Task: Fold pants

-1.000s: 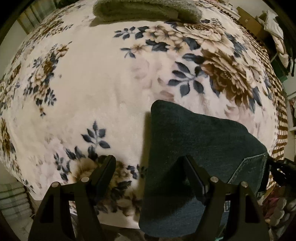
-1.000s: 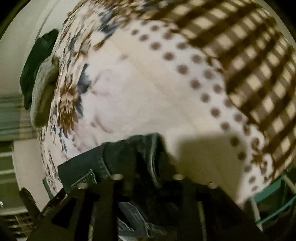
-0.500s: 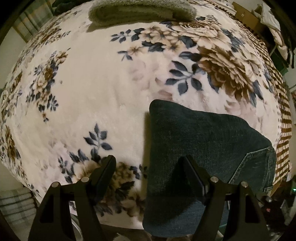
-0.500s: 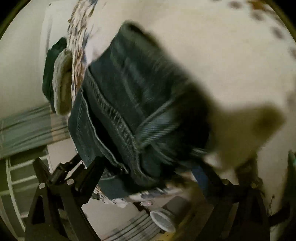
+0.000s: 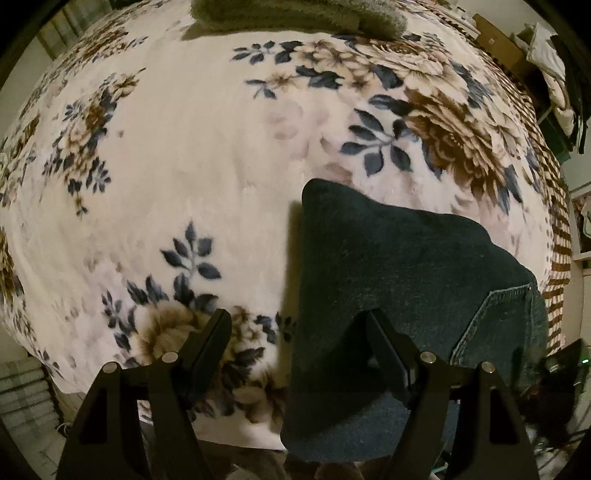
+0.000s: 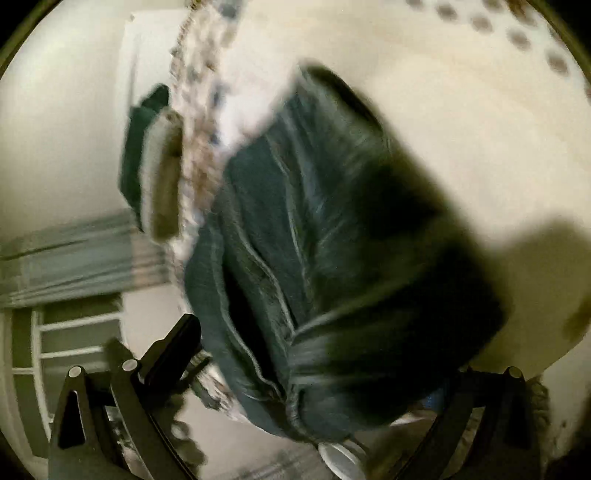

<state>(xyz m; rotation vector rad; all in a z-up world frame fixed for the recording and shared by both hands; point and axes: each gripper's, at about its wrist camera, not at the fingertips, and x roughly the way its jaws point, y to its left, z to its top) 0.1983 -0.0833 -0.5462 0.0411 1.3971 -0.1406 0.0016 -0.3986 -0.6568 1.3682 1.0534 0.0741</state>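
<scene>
Dark blue-green jeans (image 5: 399, 288) lie folded in a compact stack on the floral blanket (image 5: 184, 155), at the near right edge of the bed, back pocket showing at right. My left gripper (image 5: 299, 332) is open, low over the near edge; its right finger (image 5: 384, 347) is over the jeans and its left finger over the blanket. In the blurred right wrist view the folded jeans (image 6: 332, 266) fill the middle, waistband seams showing. My right gripper (image 6: 321, 365) is open with its fingers wide on either side of the stack.
A folded grey-green towel or garment (image 5: 295, 14) lies at the far edge of the bed, also in the right wrist view (image 6: 166, 177). Boxes and clothes (image 5: 546, 55) stand beyond the bed at right. A white cup (image 6: 343, 461) sits below the bed edge.
My right gripper opened, let go of the jeans and pulled back and swung round, so the whole stack now shows. The left gripper stayed open and almost still.
</scene>
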